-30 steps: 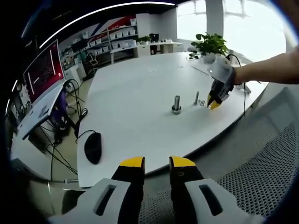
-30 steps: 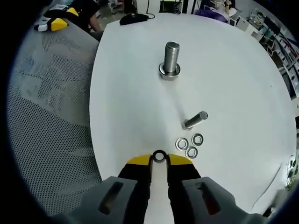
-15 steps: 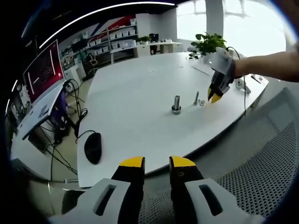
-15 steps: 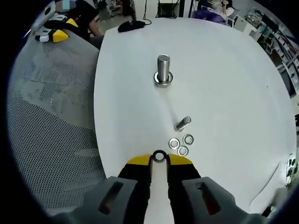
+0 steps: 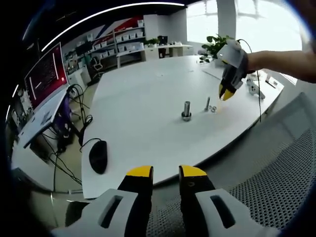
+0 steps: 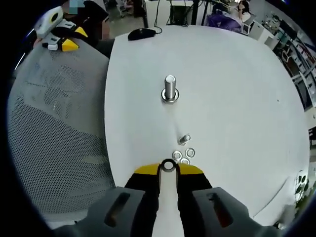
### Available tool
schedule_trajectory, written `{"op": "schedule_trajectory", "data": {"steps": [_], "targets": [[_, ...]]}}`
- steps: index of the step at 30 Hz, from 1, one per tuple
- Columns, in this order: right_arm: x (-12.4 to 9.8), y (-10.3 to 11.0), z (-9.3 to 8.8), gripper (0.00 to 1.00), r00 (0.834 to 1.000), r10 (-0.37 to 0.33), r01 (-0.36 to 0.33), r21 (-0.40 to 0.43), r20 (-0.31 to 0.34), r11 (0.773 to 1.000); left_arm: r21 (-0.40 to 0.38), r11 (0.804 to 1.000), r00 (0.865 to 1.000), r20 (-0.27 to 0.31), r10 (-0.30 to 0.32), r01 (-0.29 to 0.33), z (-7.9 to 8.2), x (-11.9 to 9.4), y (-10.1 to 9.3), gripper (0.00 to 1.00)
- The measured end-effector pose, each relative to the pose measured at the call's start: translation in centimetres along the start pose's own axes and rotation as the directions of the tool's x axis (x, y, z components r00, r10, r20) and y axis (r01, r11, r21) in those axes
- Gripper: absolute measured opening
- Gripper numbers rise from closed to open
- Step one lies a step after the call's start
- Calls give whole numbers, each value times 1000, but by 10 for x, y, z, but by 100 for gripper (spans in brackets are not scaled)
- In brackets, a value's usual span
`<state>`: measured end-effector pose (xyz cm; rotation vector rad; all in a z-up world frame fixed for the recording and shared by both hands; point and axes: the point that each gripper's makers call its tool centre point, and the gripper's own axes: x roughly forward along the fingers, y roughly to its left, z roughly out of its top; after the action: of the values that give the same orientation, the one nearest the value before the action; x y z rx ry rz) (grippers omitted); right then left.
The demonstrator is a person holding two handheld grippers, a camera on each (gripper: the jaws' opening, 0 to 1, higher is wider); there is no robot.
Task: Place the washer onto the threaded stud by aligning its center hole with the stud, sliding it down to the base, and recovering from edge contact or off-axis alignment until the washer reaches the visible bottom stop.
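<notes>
Washer [image 6: 168, 166]: a small flat metal ring, pinched edge-on between the yellow tips of the right gripper [image 6: 168, 169], its hole facing the camera and plainly open

Right gripper: jaws drawn narrow onto the washer's rim; in the left gripper view it hangs in the air above the table [image 5: 148, 98], tips pointing down, well above the loose parts

Left gripper [image 5: 166, 172]: jaws narrow with a slim gap between them and nothing in it, held off the near edge of the table over a mesh chair [image 5: 276, 187]

Threaded stud [image 6: 169, 88]: stands upright on the white table with a ring already seated at its foot; it lies well apart from the held washer, straight ahead along the right gripper's jaws

Spare parts: a loose bolt [image 6: 184, 139] lies on its side, with three spare washers [image 6: 183, 157] clustered just beside it, between the stud and the right gripper

How it will handle: judged light, rigid and smooth, so likely to twist or slip in the pinch if its edge knocks the stud top; steel threads may catch the hole's rim if it comes in tilted

Where to hold: by the outer rim, as now, leaving the centre hole clear; the hold looks shallow, so it probably wants levelling before it goes over the stud

Elsewhere: a computer mouse [image 5: 98, 156] rests near the table's far corner, clear of the work
</notes>
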<state>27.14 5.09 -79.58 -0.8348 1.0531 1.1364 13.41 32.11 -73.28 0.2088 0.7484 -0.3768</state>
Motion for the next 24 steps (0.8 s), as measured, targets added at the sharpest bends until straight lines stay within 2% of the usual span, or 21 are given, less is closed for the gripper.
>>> {"op": "schedule_trajectory", "data": {"steps": [9,11,24], "targets": [[-12,-9,13,13,999,-33,33,-15,23,999,0,1000,1000,2,3,-3,0,0,0,19],[-13,-12,15,13,999,-43,44,-45,14,998,0,1000,1000,2,5,-5,0,-1,0,19],[-22,-30,30,13,995,-84,87,-51,48,995,-4,1000,1000,4,10,-10,0,-1,0,20]]}}
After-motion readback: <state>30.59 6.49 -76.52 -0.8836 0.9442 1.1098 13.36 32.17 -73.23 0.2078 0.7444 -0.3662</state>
